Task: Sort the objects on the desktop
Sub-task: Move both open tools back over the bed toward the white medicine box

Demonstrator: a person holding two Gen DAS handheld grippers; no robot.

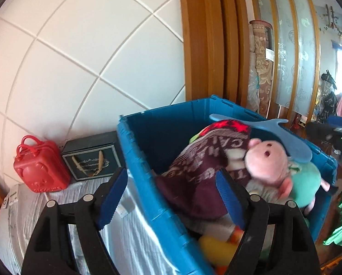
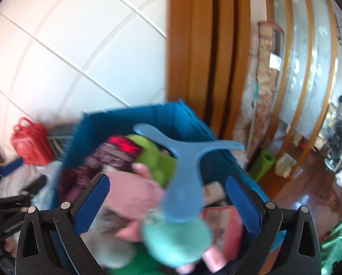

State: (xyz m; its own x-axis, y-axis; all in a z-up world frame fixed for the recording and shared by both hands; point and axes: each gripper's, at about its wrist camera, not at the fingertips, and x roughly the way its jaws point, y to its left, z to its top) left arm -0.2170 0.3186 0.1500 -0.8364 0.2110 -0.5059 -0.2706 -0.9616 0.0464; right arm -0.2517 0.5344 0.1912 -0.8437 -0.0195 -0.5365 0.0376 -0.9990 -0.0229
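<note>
A blue plastic crate (image 1: 148, 151) stands on the table, full of toys. On top lie a pink pig plush in a teal shirt (image 1: 271, 160), a maroon printed cloth (image 1: 200, 171) and a light blue whale-tail-shaped plastic piece (image 1: 285, 139). My left gripper (image 1: 171, 197) is open and empty, straddling the crate's near-left wall. My right gripper (image 2: 168, 206) is open and empty above the crate (image 2: 116, 119), with the pig plush (image 2: 175, 238) and the blue plastic piece (image 2: 182, 183) between and beyond its fingers. The right wrist view is blurred.
A red toy suitcase (image 1: 40, 167) and a dark gift box (image 1: 93, 158) stand against the white tiled wall left of the crate. A silvery cloth (image 1: 134, 245) covers the table. A wooden door frame (image 1: 203, 41) rises behind. A green roll (image 2: 262, 165) lies on the floor.
</note>
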